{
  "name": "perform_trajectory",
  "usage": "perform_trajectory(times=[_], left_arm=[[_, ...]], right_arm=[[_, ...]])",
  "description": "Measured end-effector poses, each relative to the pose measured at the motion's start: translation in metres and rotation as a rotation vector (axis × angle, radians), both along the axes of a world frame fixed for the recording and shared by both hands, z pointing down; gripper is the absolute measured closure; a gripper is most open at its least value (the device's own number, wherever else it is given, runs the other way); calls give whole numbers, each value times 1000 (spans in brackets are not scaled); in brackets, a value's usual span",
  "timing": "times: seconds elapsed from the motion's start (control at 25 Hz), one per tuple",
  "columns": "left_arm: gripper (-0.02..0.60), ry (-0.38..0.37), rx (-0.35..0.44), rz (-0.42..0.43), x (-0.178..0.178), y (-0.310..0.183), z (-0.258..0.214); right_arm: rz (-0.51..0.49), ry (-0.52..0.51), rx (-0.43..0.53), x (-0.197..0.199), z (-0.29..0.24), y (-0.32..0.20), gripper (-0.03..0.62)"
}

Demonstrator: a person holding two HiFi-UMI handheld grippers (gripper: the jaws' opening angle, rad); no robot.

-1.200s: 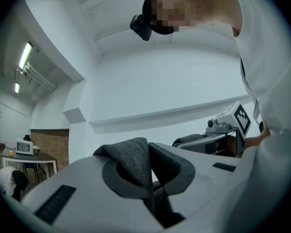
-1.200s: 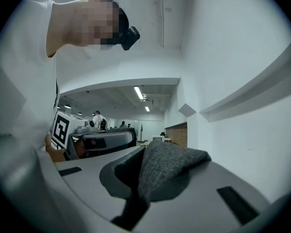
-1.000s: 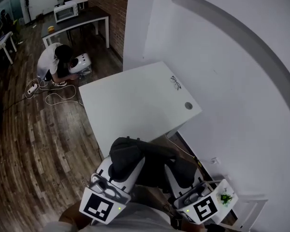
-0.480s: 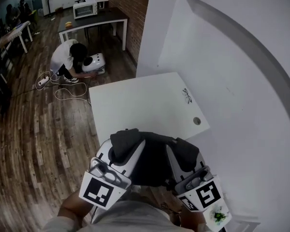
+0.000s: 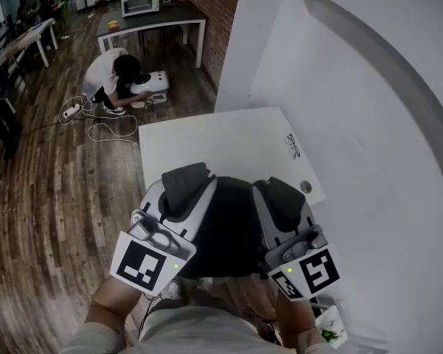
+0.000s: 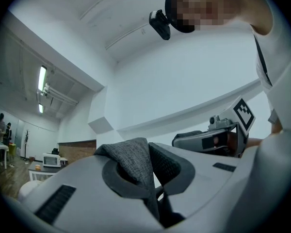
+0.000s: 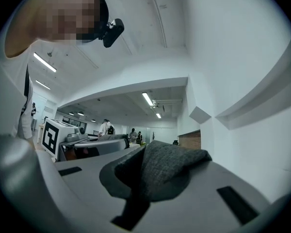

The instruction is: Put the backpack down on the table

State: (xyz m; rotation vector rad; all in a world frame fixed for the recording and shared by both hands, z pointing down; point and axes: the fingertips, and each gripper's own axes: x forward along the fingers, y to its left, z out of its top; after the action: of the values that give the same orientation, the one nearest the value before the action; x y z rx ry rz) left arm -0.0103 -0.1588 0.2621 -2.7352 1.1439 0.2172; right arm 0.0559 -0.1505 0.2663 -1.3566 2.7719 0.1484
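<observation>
The dark grey backpack point(image 5: 225, 227) hangs between my two grippers, over the near edge of the white table point(image 5: 221, 142). My left gripper point(image 5: 183, 189) is shut on a fold of the pack's grey fabric point(image 6: 133, 161), most likely a strap. My right gripper point(image 5: 282, 198) is shut on another fold of the same fabric point(image 7: 167, 171). Both point forward, roughly level, side by side. In the left gripper view its own jaws point(image 6: 146, 178) pinch the cloth, and the right gripper's marker cube point(image 6: 243, 113) shows beside it. The pack's underside is hidden.
A pair of glasses point(image 5: 293, 144) and a round cable hole point(image 5: 306, 187) are at the table's right side. A white wall point(image 5: 369, 109) runs along the right. A person point(image 5: 112, 76) crouches by a white device point(image 5: 152, 84) on the wood floor. Cables point(image 5: 103, 133) lie nearby.
Both grippers have carried the backpack forward and slightly up, from in front of the table to over its near edge. Their grip on the fabric is unchanged.
</observation>
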Motion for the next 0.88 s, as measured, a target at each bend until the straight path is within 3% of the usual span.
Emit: perform_trajectory(times=[0.32,0.56,0.88], left_arm=[[540,4,34,-35,3,-54,-24],[540,-12,70,-54,5,-63,-27],[540,-98,135,-120,25,-115,1]], right_arm=[[-22,-23,38,8,-21,-46,548],[-24,-10,73,9,-22,-52,548],[-1,57,103,18,13,-97,548]])
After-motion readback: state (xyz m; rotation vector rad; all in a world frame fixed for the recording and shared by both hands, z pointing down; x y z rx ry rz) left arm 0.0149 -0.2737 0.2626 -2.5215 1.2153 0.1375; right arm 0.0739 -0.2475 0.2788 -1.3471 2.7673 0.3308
